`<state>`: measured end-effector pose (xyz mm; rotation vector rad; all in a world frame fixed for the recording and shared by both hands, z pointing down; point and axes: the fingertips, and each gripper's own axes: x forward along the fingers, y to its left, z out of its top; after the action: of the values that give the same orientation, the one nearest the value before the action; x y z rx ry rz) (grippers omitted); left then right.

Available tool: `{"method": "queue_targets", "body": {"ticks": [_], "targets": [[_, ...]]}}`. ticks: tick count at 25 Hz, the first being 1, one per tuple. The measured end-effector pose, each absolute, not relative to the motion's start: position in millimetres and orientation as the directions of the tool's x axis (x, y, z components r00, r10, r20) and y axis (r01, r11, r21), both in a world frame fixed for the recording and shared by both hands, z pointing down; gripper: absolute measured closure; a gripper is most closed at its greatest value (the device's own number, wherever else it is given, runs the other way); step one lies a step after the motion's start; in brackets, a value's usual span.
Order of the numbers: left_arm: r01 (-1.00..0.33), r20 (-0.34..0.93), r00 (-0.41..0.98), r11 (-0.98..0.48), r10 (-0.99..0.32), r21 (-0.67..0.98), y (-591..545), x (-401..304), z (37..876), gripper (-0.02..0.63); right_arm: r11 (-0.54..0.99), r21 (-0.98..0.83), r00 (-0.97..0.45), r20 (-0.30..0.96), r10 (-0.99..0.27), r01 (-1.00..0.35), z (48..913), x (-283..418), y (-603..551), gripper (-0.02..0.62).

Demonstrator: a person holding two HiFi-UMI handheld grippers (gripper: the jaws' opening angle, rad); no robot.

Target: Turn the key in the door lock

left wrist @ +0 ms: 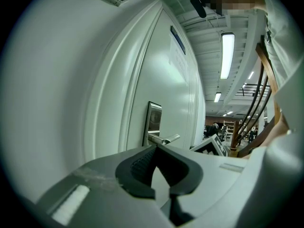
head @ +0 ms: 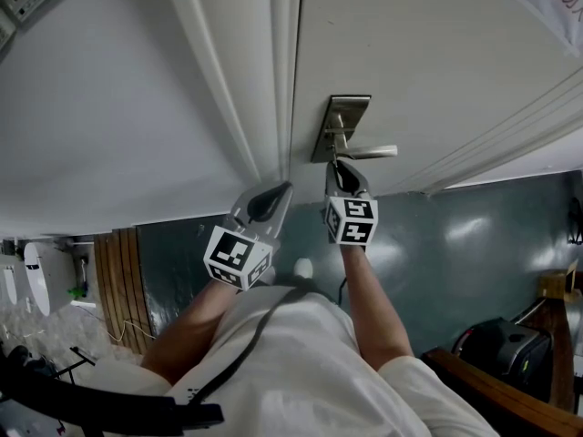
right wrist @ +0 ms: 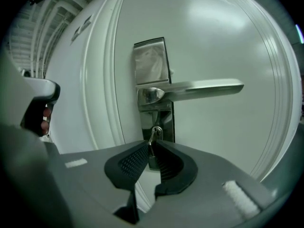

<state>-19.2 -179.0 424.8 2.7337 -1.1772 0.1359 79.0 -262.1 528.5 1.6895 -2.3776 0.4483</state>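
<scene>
Jaws of my left gripper (left wrist: pixel 155 147) sit closed on nothing by the door frame (left wrist: pixel 111 103), those of my right gripper (right wrist: pixel 151 145) pinch the key (right wrist: pixel 152 159) in the lock (right wrist: pixel 155 133) under the handle (right wrist: pixel 199 89); the notice (left wrist: pixel 176 58) is unreadable.

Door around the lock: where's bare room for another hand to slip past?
Free: the plain door panel right of the lock plate, above and below the lever handle. Crowded: under the handle's pivot, where the right gripper pinches the key, with the left gripper close beside at the door's edge.
</scene>
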Motion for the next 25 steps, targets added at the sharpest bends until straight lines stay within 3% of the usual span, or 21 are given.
{"method": "queue_targets", "body": {"ticks": [25], "targets": [[-0.725, 0.145, 0.689, -0.680, -0.710, 0.112, -175.3, -18.1, 424.5, 0.600, 0.246, -0.687, -0.484, 0.175, -0.858, -0.684, 524.4, 80.1, -263.4, 0.551]]}}
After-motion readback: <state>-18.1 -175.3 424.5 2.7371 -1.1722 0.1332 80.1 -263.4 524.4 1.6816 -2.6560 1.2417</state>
